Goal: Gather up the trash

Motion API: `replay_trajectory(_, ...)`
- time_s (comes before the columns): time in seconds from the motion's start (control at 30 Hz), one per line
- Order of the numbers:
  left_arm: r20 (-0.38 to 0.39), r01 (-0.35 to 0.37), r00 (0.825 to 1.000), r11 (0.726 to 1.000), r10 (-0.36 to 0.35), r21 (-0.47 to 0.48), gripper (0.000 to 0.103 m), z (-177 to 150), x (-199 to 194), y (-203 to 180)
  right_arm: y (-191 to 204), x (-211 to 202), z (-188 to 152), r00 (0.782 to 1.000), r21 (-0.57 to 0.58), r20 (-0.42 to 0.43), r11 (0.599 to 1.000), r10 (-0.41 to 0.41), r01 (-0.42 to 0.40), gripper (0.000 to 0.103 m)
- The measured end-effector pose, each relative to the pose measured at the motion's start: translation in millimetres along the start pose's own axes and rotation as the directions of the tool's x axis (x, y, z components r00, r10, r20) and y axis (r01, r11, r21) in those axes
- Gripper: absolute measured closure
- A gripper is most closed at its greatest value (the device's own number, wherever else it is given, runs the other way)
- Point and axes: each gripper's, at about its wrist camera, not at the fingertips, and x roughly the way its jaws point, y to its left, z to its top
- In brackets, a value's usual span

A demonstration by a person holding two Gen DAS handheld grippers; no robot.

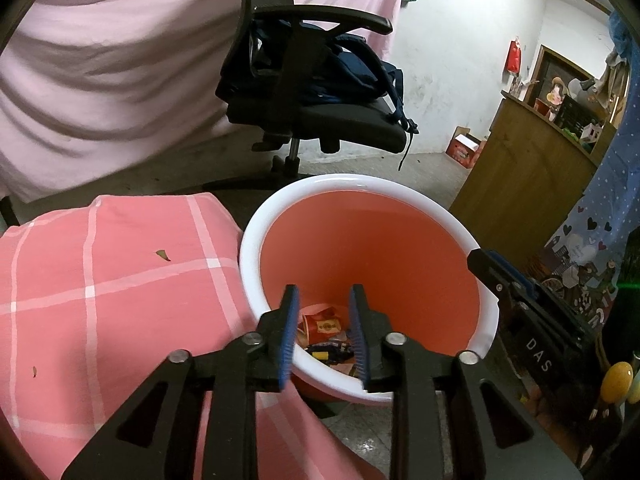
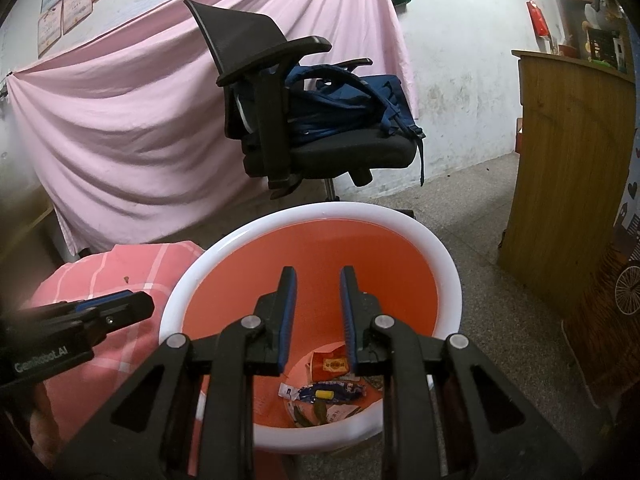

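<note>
A pink bin with a white rim [image 1: 256, 232] [image 2: 440, 248] stands on the floor beside a pink checked cloth [image 1: 100, 280] [image 2: 100, 276]. Wrappers [image 1: 324, 326] [image 2: 332, 364] and a small yellow piece [image 2: 324, 395] lie at its bottom. My left gripper [image 1: 324, 292] hangs over the near rim, open, with nothing between its blue pads. My right gripper [image 2: 318, 276] is also above the bin, open and empty. Each shows in the other's view: the right gripper [image 1: 492, 268] at the bin's right rim, the left gripper [image 2: 120, 304] over the cloth. Two small brown scraps [image 1: 163, 255] [image 1: 34, 371] lie on the cloth.
A black office chair [image 1: 320, 112] [image 2: 320, 152] with a blue backpack [image 2: 340, 108] stands just behind the bin. A wooden cabinet [image 1: 520, 168] [image 2: 568, 160] is at the right, a cardboard box [image 1: 466, 146] by the wall. A pink sheet [image 2: 120, 120] hangs at the back.
</note>
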Motion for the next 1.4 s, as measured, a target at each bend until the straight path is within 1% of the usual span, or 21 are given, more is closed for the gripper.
replay_trajectory(0.03, 0.005, -0.002, 1.000, 1.000, 0.002, -0.002, 0.075, 0, -2, 1, 1, 0, 0, 1.000, 0.000, 0.001, 1.000, 0.000, 0.000, 0.066)
replay_trajectory(0.2, 0.015, -0.012, 1.000, 1.000, 0.012, -0.007, 0.074, -1, -8, 2, 0, -4, 1, 1.000, 0.002, 0.007, 1.000, -0.003, 0.003, 0.066)
replay_trajectory(0.33, 0.027, -0.027, 0.999, 1.000, 0.027, -0.012, 0.066, -1, -15, 4, 1, -8, 4, 1.000, 0.000, 0.013, 1.000, -0.008, 0.008, 0.063)
replay_trajectory(0.37, 0.034, -0.032, 0.999, 0.999, 0.032, -0.016, 0.065, -2, -18, 5, 1, -9, 4, 1.000, 0.000, 0.015, 1.000, -0.009, 0.009, 0.062)
replay_trajectory(0.5, 0.046, -0.046, 0.998, 0.999, 0.047, -0.025, 0.062, -3, -27, 7, 2, -17, 5, 1.000, -0.002, 0.023, 1.000, -0.010, 0.010, 0.055)
replay_trajectory(0.63, 0.078, -0.072, 0.994, 0.997, 0.075, -0.034, 0.048, -5, -41, 10, 6, -26, 8, 0.999, -0.010, 0.035, 1.000, -0.008, 0.008, 0.047)
replay_trajectory(0.73, 0.105, -0.093, 0.990, 0.995, 0.097, -0.041, 0.047, -10, -54, 14, 9, -34, 10, 0.999, -0.009, 0.049, 1.000, -0.002, 0.002, 0.040)
replay_trajectory(0.8, 0.117, -0.106, 0.987, 0.993, 0.111, -0.047, 0.042, -11, -62, 16, 12, -41, 11, 0.998, -0.014, 0.058, 1.000, 0.003, -0.002, 0.035)
replay_trajectory(0.83, 0.128, -0.114, 0.985, 0.992, 0.120, -0.051, 0.037, -13, -67, 17, 14, -44, 12, 0.998, -0.017, 0.062, 1.000, 0.007, -0.006, 0.032)
replay_trajectory(0.87, 0.137, -0.120, 0.982, 0.991, 0.127, -0.054, 0.029, -14, -71, 18, 16, -46, 12, 0.998, -0.019, 0.065, 1.000, 0.008, -0.007, 0.031)
replay_trajectory(0.93, 0.172, -0.140, 0.974, 0.988, 0.149, -0.061, 0.019, -19, -83, 21, 20, -53, 12, 0.997, -0.025, 0.074, 1.000, 0.012, -0.010, 0.026)
replay_trajectory(1.0, 0.202, -0.159, 0.965, 0.985, 0.169, -0.063, 0.018, -22, -94, 22, 23, -59, 13, 0.996, -0.025, 0.086, 1.000, 0.015, -0.013, 0.021)
replay_trajectory(1.1, 0.223, -0.177, 0.957, 0.982, 0.186, -0.060, 0.017, -26, -106, 25, 27, -67, 15, 0.994, -0.021, 0.103, 1.000, 0.021, -0.019, 0.014)
replay_trajectory(1.13, 0.233, -0.183, 0.953, 0.981, 0.193, -0.063, 0.012, -27, -110, 26, 29, -68, 16, 0.994, -0.021, 0.108, 1.000, 0.024, -0.022, 0.011)
replay_trajectory(1.17, 0.244, -0.191, 0.949, 0.979, 0.202, -0.068, 0.004, -28, -114, 27, 30, -72, 17, 0.993, -0.021, 0.115, 1.000, 0.026, -0.024, 0.009)
replay_trajectory(1.2, 0.259, -0.201, 0.942, 0.977, 0.214, -0.076, 0.001, -30, -120, 28, 32, -75, 17, 0.992, -0.021, 0.123, 0.999, 0.027, -0.025, 0.006)
replay_trajectory(1.23, 0.282, -0.207, 0.933, 0.975, 0.223, -0.087, 0.001, -33, -126, 29, 33, -78, 18, 0.991, -0.021, 0.131, 0.999, 0.028, -0.026, 0.003)
replay_trajectory(1.3, 0.314, -0.202, 0.923, 0.974, 0.223, -0.100, 0.001, -36, -136, 32, 37, -86, 19, 0.988, -0.024, 0.152, 0.999, 0.032, -0.028, 0.000)
replay_trajectory(1.4, 0.340, -0.212, 0.909, 0.970, 0.242, -0.122, 0.001, -42, -151, 39, 41, -100, 19, 0.982, -0.028, 0.182, 0.999, 0.041, -0.036, 0.000)
